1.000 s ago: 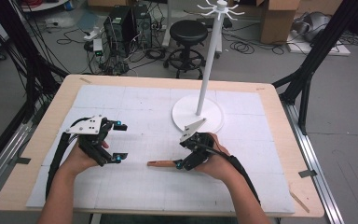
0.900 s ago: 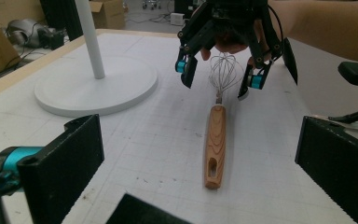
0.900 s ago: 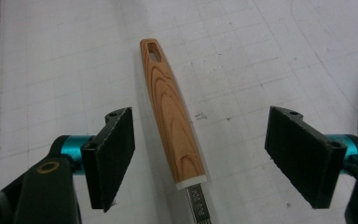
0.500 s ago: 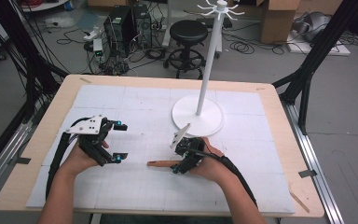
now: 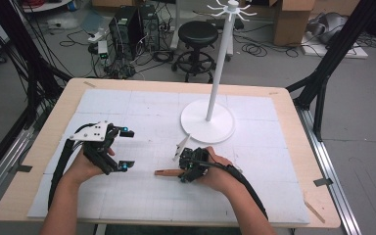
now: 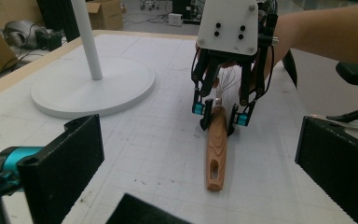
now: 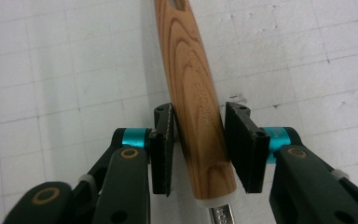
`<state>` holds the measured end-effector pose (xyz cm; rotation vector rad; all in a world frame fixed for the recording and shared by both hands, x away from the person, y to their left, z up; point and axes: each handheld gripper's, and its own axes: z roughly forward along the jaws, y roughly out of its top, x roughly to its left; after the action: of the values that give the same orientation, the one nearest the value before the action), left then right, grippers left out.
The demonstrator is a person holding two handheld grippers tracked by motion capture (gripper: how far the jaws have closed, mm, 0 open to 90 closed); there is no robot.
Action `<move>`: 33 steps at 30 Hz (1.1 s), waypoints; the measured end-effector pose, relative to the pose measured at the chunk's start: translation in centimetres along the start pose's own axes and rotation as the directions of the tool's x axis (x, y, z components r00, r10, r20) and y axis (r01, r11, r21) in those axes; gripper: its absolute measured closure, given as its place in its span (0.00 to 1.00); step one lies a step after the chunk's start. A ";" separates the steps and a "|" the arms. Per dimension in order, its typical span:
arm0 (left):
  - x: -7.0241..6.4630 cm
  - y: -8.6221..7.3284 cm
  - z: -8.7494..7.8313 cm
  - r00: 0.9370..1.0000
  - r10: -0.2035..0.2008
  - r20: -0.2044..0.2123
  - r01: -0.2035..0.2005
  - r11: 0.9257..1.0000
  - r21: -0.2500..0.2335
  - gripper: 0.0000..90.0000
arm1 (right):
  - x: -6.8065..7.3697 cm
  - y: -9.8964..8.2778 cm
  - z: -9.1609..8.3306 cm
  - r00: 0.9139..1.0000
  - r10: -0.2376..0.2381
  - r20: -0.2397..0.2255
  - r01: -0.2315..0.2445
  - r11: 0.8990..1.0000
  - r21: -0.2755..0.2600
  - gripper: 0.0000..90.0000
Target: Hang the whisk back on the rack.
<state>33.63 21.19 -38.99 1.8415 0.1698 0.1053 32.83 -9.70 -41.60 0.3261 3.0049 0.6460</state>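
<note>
Wooden handle (image 7: 196,107) lies flat on the white gridded mat (image 5: 142,196), near the person's edge of the table (image 5: 68,98) and a little in front of the round base of the white stand (image 5: 208,120). It has a clear grain pattern and an oblong hole near its free end, and some letters are pressed into the wood. At the other end a short metal shank comes out of a pale collar; what this shank carries I cannot tell.

Right gripper (image 7: 199,144) stands over the thicker end of the handle, pointing down at the mat. Its jaws have just been closing, and the handle is between them. In the right gripper view both black pads (image 7: 163,144) sit against the sides of the wood, so the gripper is clenched on the handle, which rests on the mat. In the left gripper view the same gripper (image 6: 221,116) shows with its grey plate on top and a forearm behind it.

Left gripper (image 5: 122,149) rests on the mat well apart to the left, held in the person's left hand (image 5: 85,166). Its jaws stand wide apart with nothing between them.

Behind the table, on the floor, there are a black stool (image 5: 197,34), computer cases and many cables.
</note>
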 end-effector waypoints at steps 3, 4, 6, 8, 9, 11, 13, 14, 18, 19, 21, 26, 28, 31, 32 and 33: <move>0.0 0.0 0.0 1.000 0.001 0.000 -0.001 1.000 0.000 0.02 | -0.1 0.0 0.0 1.000 0.005 -0.008 -0.005 1.000 0.002 0.76; 0.0 0.0 0.0 1.000 0.002 0.000 -0.002 1.000 0.000 0.02 | -0.1 0.0 -0.1 1.000 0.004 -0.006 -0.004 1.000 0.001 0.77; 0.0 0.0 0.0 1.000 0.002 0.002 -0.002 1.000 -0.001 0.02 | -0.1 0.0 -0.1 1.000 0.006 -0.003 -0.006 1.000 0.005 0.77; 0.0 0.0 0.0 1.000 0.001 0.001 -0.001 1.000 -0.001 0.02 | -0.2 -0.2 -0.4 1.000 0.019 0.019 -0.020 1.000 0.016 0.78; 0.0 0.0 0.0 1.000 -0.002 0.001 0.002 1.000 -0.004 0.02 | -0.4 -0.4 -0.7 0.999 0.037 0.029 -0.037 0.999 0.010 0.78; 0.0 0.0 0.0 1.000 0.004 0.004 -0.004 1.000 0.000 0.02 | -0.6 -0.6 -1.4 0.998 0.051 0.026 -0.051 0.999 -0.010 0.78; 0.0 0.0 0.0 1.000 0.000 0.000 0.000 1.000 -0.009 0.02 | -0.8 -0.9 -2.3 0.998 0.064 0.025 -0.062 0.996 -0.056 0.78; 0.0 0.1 -0.1 1.000 0.003 0.001 -0.003 1.000 -0.005 0.02 | -1.0 -1.1 -3.0 0.997 0.073 0.025 -0.071 0.994 -0.088 0.78; -0.1 0.1 -0.1 1.000 0.004 0.000 -0.004 1.000 -0.007 0.02 | -1.4 -1.8 -5.3 0.994 0.107 0.038 -0.098 0.977 -0.191 0.78; -0.1 0.1 -0.1 1.000 0.005 0.000 -0.005 1.000 -0.007 0.02 | -1.4 -2.1 -5.7 0.993 0.114 0.040 -0.103 0.970 -0.219 0.78; -0.1 0.1 -0.1 1.000 0.005 -0.001 -0.005 1.000 -0.006 0.02 | -1.5 -2.4 -6.6 0.991 0.125 0.049 -0.109 0.961 -0.255 0.78; -0.1 0.1 -0.1 1.000 0.004 -0.001 -0.004 1.000 -0.007 0.02 | -1.7 -3.4 -8.7 0.984 0.159 0.086 -0.116 0.921 -0.372 0.78; -0.1 0.1 -0.1 1.000 0.002 -0.002 -0.002 1.000 -0.008 0.02 | -1.7 -3.7 -9.4 0.980 0.167 0.105 -0.111 0.908 -0.405 0.78; 0.0 0.1 -0.1 1.000 0.004 -0.003 -0.004 1.000 -0.008 0.02 | -1.7 -4.0 -10.1 0.978 0.178 0.112 -0.113 0.893 -0.437 0.78; 0.0 0.1 -0.1 1.000 0.004 -0.002 -0.004 1.000 -0.009 0.02 | -1.7 -4.2 -10.3 0.976 0.187 0.109 -0.119 0.886 -0.448 0.78; 0.0 0.1 -0.1 1.000 0.004 -0.003 -0.004 1.000 -0.008 0.02 | -1.7 -4.3 -10.6 0.976 0.190 0.109 -0.120 0.881 -0.457 0.78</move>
<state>33.58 21.27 -38.88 1.8337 0.1673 0.1111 32.70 -18.16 -33.70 0.5591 2.5970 1.2370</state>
